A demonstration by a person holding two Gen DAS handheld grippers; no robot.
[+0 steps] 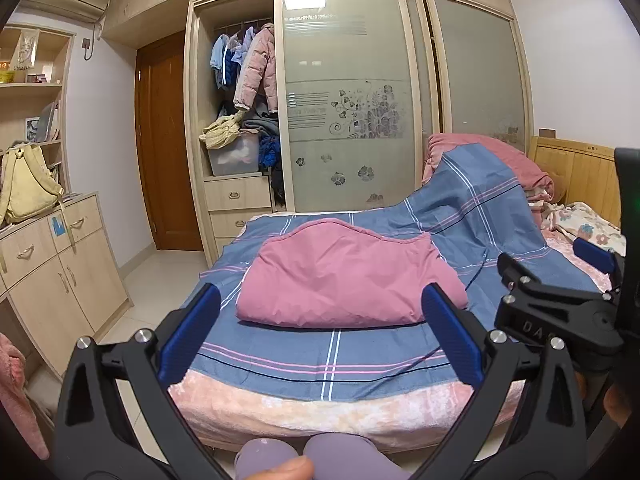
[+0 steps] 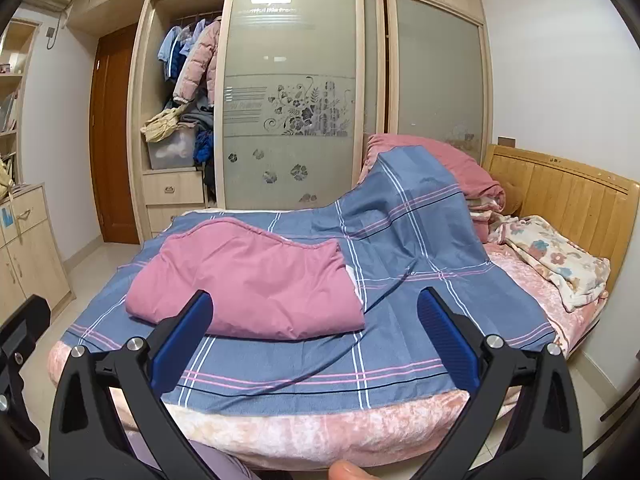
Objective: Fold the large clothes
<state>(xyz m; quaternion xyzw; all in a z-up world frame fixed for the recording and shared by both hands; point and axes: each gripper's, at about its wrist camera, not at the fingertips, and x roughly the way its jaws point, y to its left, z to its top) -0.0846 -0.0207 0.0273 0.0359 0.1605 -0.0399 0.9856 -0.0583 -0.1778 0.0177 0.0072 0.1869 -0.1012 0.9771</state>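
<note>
Both claws, left claw and right claw, hang released, grasping nothing, short of the bed edge. Pink garment lies folded mid-bed on the blue plaid sheet. I'd pinch both near corners evenly, then fold away.

Both wrist views face bed foot, near.

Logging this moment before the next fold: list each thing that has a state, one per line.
Left tool: open, empty.
Right tool: open, empty.
Pink garment: folded, lying on the sheet.
Blue plaid sheet: spread over the bed, far corner draped over bedding.
Wardrobe: left section open.
Brown door: shut.
</note>
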